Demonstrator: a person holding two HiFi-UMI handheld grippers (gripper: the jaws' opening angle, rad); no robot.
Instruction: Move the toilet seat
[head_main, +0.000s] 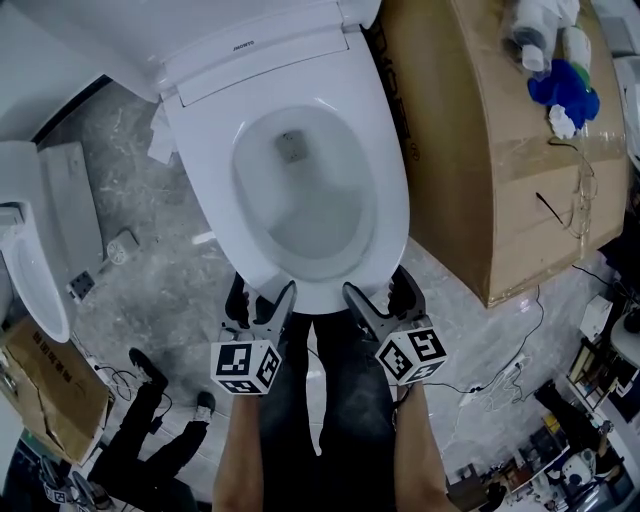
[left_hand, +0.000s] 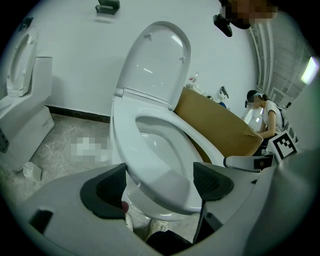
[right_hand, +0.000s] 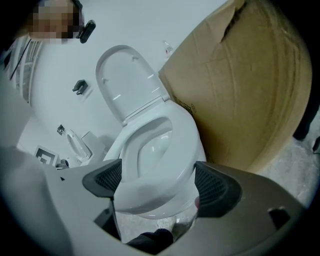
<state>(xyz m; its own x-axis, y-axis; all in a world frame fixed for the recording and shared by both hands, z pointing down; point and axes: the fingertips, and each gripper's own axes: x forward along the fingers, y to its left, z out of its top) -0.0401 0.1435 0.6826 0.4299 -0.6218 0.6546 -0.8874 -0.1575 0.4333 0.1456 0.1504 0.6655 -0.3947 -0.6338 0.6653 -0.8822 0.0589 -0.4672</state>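
Observation:
The white toilet seat (head_main: 392, 200) lies down over the bowl, with the lid (head_main: 250, 40) raised against the wall. My left gripper (head_main: 262, 298) and right gripper (head_main: 381, 292) sit side by side at the seat's front edge, both open. In the left gripper view the seat (left_hand: 165, 182) front passes between the wide-apart pads of the left gripper (left_hand: 160, 186), with the lid (left_hand: 155, 60) upright behind. In the right gripper view the seat (right_hand: 150, 192) fills the gap of the right gripper (right_hand: 157, 182). I cannot tell whether any pad touches it.
A large cardboard box (head_main: 490, 150) stands tight against the toilet's right side, with blue and white items (head_main: 563, 88) on top. A second toilet (head_main: 30, 260) stands at left, above a smaller box (head_main: 50, 385). Cables and clutter lie at lower right. My legs (head_main: 335, 420) stand before the bowl.

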